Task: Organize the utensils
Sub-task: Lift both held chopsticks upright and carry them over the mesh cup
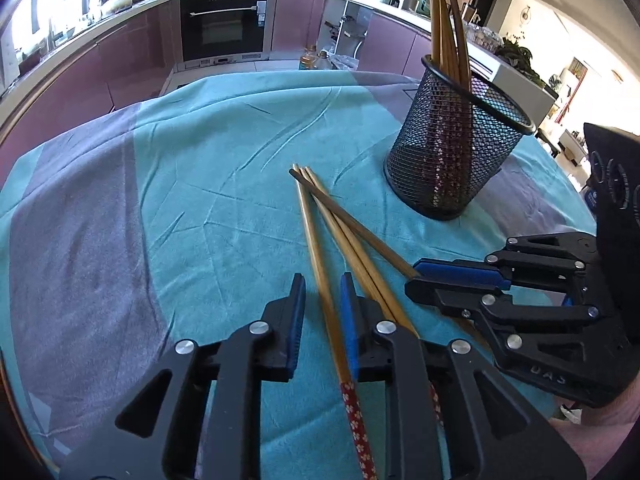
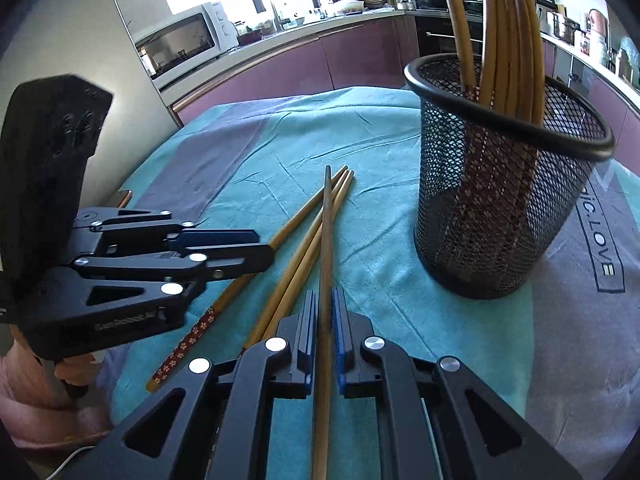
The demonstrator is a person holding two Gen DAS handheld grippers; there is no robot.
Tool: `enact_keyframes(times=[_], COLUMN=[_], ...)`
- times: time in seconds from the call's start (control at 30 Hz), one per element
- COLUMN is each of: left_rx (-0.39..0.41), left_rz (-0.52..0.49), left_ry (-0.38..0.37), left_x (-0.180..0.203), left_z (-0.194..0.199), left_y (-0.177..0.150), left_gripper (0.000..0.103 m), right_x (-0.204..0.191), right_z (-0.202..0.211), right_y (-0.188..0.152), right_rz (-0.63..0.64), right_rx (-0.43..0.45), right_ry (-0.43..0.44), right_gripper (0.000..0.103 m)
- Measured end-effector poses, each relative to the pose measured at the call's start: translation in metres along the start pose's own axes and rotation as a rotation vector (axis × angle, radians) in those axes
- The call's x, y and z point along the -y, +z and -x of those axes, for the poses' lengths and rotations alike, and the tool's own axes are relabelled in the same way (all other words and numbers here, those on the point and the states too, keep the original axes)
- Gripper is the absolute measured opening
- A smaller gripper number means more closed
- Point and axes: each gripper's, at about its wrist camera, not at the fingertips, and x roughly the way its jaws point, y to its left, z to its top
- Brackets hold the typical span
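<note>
Four loose chopsticks lay fanned on the wrinkled teal-and-grey tablecloth (image 1: 160, 184) in front of me, their tips bunched together near the black wire-mesh cup holder (image 1: 452, 148), which stood upright just beyond them and already held several bamboo chopsticks leaning against its rim; I judged that as the place the loose ones were meant to go. My right gripper (image 2: 325, 320) was pressed nearly together on the dark brown wooden chopstick (image 2: 326, 240), which ran straight out between the blue pads and crossed over the paler ones, so I took it as gripped for a lift toward the cup. My left gripper (image 1: 320, 312) was spread, its jaws straddling the pale bamboo chopstick with the red flowered handle (image 1: 316, 248) without clearly touching it, placed, I thought, to close on that one next. Two more pale bamboo chopsticks (image 2: 304, 248) lay side by side between the grippers, untouched.
</note>
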Motion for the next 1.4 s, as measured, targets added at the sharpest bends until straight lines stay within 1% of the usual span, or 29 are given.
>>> enact_keyframes(times=[0.07,0.1,0.13,0.17,0.3,0.47,0.6,0.8,1.03,1.27,1.4], left_rx=[0.000,-0.003,-0.004,-0.004,0.013,0.057,0.101,0.183,0.266,0.331,0.367], left_rz=[-0.012,-0.010,-0.005,-0.001,0.017,0.025,0.024,-0.005,-0.025,-0.013,-0.013], left_ry=[0.010,0.013,0.021,0.024,0.020,0.000,-0.049,-0.110,-0.184,-0.227,-0.232], left_x=[0.001,0.001,0.001,0.002,0.002,0.001,0.002,0.010,0.015,0.022,0.027], left_z=[-0.004,-0.006,-0.008,-0.009,-0.006,0.014,0.037,0.078,0.119,0.145,0.152], left_y=[0.005,0.008,0.011,0.012,0.013,0.009,0.012,0.020,0.027,0.038,0.049], left_gripper=[0.017,0.015,0.011,0.010,0.007,0.007,0.007,0.007,0.007,0.007,0.007], right_x=[0.001,0.003,0.003,0.003,0.005,0.009,0.011,0.018,0.027,0.037,0.040], right_z=[-0.002,-0.002,-0.002,-0.002,0.004,0.023,0.045,0.079,0.109,0.132,0.142], right_y=[0.002,0.003,0.003,0.004,0.002,0.004,0.005,0.009,0.011,0.019,0.027], right_rz=[0.001,0.002,0.002,0.001,-0.005,-0.006,0.002,-0.003,-0.021,-0.029,-0.024], right_rx=[-0.002,-0.002,-0.001,0.001,0.017,0.071,0.129,0.210,0.294,0.366,0.395], right_ry=[-0.001,-0.001,-0.003,-0.004,0.003,0.015,0.019,0.009,0.003,-0.010,-0.020], right_gripper=[0.008,0.007,0.007,0.007,0.006,0.006,0.006,0.006,0.006,0.006,0.006])
